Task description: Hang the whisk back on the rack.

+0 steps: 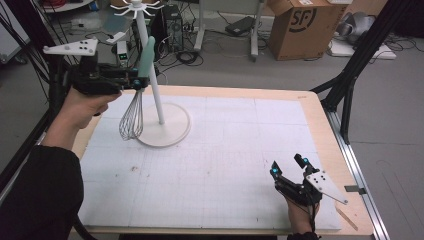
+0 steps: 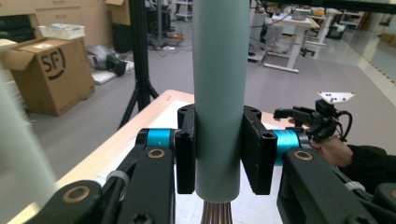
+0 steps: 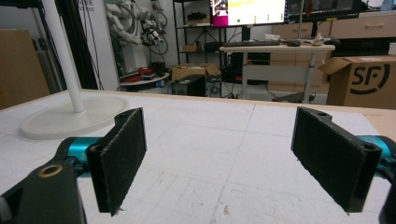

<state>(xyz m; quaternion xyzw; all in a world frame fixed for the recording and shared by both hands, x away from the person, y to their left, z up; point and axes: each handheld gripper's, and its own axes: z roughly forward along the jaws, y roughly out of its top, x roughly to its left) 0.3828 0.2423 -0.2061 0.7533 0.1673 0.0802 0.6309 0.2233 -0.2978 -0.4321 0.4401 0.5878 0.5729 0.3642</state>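
Observation:
A whisk (image 1: 134,112) with a pale green handle (image 1: 147,56) and a wire head hangs upright above the table's far left. My left gripper (image 1: 136,82) is shut on its handle, and in the left gripper view the handle (image 2: 219,93) stands clamped between both pads, wires showing below. Beside the whisk rises a white stand (image 1: 152,75) with a round base (image 1: 167,127) and hooks at its top (image 1: 136,7). My right gripper (image 1: 289,166) rests open near the table's front right, jaws wide apart over the mat (image 3: 224,140) with nothing between them.
A white gridded mat (image 1: 215,160) covers the wooden table (image 1: 320,125). Beyond the far edge are a cardboard box (image 1: 297,27), a black tripod leg (image 1: 350,75) at right, cables and desk legs on the floor.

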